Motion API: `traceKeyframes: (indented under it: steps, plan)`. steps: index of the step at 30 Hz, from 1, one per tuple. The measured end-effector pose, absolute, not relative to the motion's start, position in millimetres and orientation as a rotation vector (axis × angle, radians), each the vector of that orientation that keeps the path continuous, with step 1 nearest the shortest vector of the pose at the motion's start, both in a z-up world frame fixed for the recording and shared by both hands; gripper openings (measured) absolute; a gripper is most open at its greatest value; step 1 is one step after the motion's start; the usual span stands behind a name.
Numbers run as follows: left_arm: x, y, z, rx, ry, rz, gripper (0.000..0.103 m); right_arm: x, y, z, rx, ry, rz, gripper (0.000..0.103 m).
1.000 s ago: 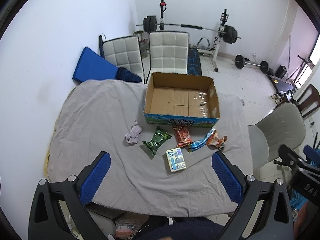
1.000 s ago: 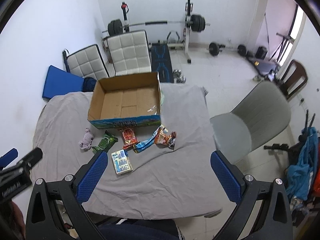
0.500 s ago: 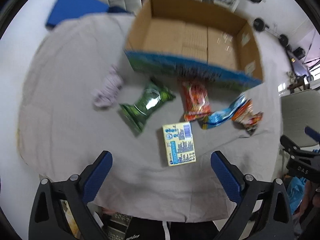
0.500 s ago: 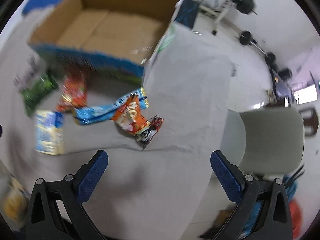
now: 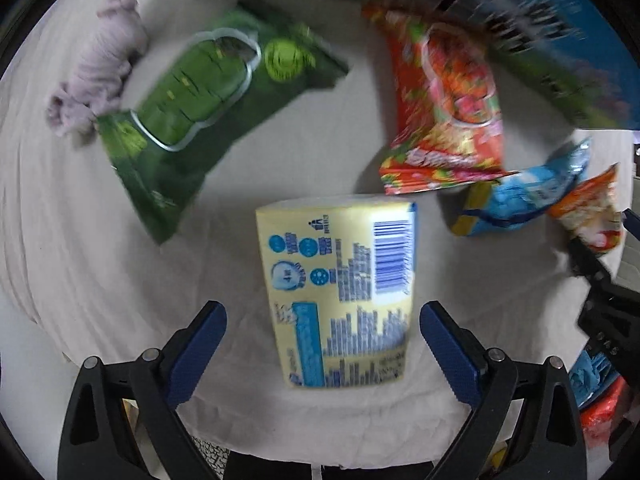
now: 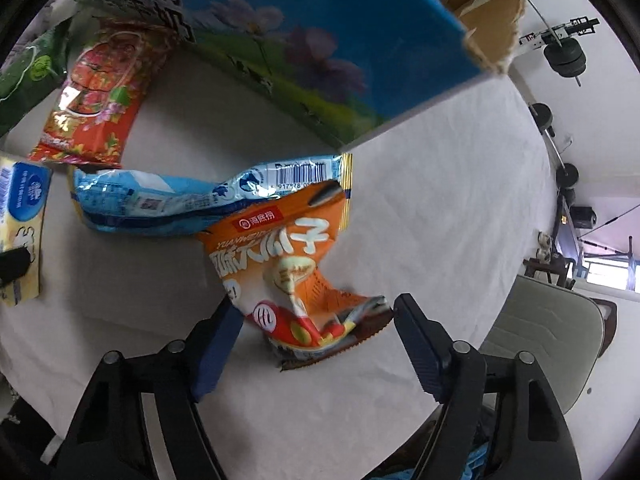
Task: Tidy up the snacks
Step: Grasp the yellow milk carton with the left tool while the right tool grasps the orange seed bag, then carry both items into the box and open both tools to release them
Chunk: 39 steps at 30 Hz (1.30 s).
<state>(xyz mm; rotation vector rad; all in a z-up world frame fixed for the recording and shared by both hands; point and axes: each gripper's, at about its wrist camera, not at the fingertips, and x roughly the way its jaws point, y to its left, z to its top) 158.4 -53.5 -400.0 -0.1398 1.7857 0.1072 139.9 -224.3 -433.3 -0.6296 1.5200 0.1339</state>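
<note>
Left gripper (image 5: 323, 336) spread wide around a yellow box (image 5: 340, 292)

The box lies flat on the grey cloth (image 5: 72, 240) between the blue pads, touching neither. Beyond it lie a green packet (image 5: 208, 96), a red packet (image 5: 448, 108), a blue packet (image 5: 520, 196) and an orange packet (image 5: 588, 212); a crumpled lilac rag (image 5: 100, 64) sits far left.

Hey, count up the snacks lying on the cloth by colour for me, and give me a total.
Green packet: 1
Red packet: 1
Blue packet: 1
Orange packet: 1
Yellow box: 1
Total: 5
</note>
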Motion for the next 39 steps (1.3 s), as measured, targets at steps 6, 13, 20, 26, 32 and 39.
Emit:
traceKeyframes:
  steps: [6, 13, 20, 26, 32, 39]
  plan:
    - [151.9, -65.2, -413.6, -0.144, 1.793, 0.104, 0.061, 152.7, -247.5, -432.7, -0.397, 1.588, 0.119, 0.055]
    - [140.4, -86.1, -392.4, -0.108, 1.736, 0.125, 0.06, 154.1, -300.6, -442.9, 0.169, 1.756, 0.082, 0.051]
    - [142.5, -86.8, -384.6, -0.049, 1.632, 0.099, 0.06, 118.5, -304.9, -425.0, 0.35, 1.73, 0.092, 0.049]
    - [143.0, -96.3, -361.7, -0.034, 1.503, 0.051, 0.06, 112.8, -287.1, -357.8, 0.352, 1.63, 0.155, 0.048]
    - [183.1, -105.8, -281.0, -0.048, 1.388, -0.022, 0.06, 123.2, -279.9, -291.5, 0.35, 1.504, 0.185, 0.048]
    - [248.5, -90.1, -224.4, -0.022, 1.304, -0.166, 0.06, 166.7, -264.4, -238.9, 0.333, 1.397, 0.118, 0.048]
